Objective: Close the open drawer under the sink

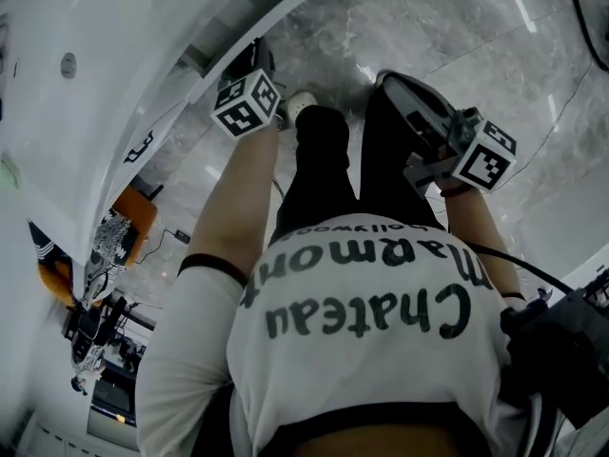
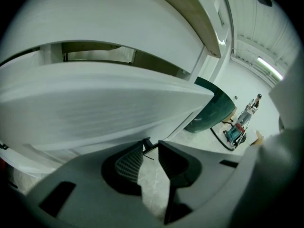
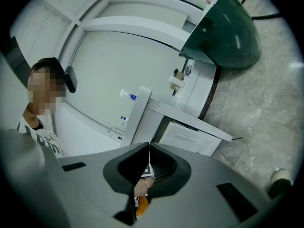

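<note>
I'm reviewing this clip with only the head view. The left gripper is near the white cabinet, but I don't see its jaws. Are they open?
Observer: Yes. In the left gripper view the left gripper has its jaws slightly apart, with only floor showing between them.
Operator: What is ahead of it?
Observer: The white drawer front fills that view just past the tips; I cannot tell whether they touch it.
Operator: And the right gripper?
Observer: The right gripper has its jaws together, holding nothing.
</note>
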`<state>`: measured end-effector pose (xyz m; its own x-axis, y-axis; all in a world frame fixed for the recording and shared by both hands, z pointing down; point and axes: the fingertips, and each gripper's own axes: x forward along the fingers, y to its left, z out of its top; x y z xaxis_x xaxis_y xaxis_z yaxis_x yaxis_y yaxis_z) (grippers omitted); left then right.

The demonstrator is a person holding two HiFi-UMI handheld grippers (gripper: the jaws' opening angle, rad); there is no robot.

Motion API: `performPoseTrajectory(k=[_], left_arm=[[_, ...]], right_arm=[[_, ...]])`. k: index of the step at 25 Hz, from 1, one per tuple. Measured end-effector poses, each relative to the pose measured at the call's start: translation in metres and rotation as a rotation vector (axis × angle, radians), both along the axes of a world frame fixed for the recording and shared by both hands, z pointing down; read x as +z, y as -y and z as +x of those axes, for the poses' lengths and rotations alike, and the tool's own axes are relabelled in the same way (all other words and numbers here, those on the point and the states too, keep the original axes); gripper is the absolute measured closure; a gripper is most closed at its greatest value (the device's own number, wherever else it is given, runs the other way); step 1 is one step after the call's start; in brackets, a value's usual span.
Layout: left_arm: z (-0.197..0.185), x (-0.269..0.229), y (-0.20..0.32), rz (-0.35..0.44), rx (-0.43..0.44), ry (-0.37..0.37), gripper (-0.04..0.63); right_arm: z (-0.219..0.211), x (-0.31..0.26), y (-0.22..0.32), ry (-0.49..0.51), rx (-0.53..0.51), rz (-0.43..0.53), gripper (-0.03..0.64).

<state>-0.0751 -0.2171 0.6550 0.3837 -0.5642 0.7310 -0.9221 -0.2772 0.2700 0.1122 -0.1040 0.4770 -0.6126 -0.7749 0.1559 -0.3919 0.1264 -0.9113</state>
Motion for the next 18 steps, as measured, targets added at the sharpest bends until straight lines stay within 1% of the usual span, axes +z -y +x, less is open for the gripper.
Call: performPoseTrajectory(k=[9, 18], left_arm=[[-0.003, 0.001, 0.004, -0.013, -0.005, -0.008, 0.495], [-0.011, -0.002, 0.029, 0.000, -0.021, -0.001, 0.494]], right_arm=[[0.004, 0.003, -0.004, 0.005, 0.023, -0.011, 0.603], [0.009, 0.009, -0.008, 0.022, 0.049, -0.024, 0.603]])
